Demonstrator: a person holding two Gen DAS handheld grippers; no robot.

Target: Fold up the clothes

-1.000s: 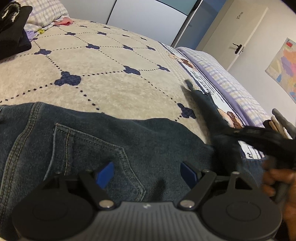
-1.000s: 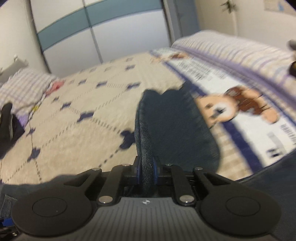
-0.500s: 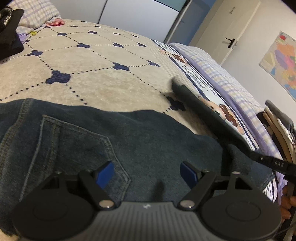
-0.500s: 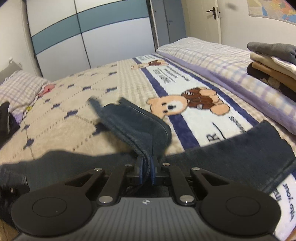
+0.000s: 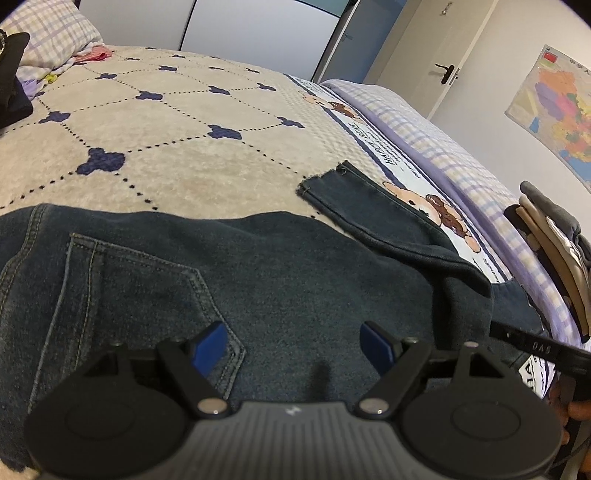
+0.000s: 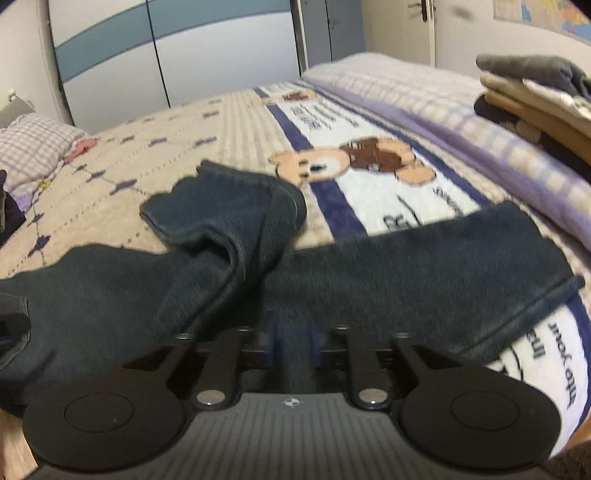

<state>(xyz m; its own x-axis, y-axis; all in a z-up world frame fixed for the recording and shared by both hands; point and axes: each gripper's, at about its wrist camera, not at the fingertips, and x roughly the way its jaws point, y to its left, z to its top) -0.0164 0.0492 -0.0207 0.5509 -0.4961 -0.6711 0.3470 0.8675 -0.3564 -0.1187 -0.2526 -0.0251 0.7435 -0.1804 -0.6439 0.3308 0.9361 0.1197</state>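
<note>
jeans beside folded clothes stack

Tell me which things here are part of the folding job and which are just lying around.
In the job: jeans, left gripper, right gripper with jaws opening around a fold of denim.

Lying about: stack of folded clothes, pillow, pink cloth, wall map, door.

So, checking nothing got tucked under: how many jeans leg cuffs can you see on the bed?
2: one cuff lies folded back over the beige quilt; the other cuff lies flat across the bear-print strip. None seems hidden.
</note>
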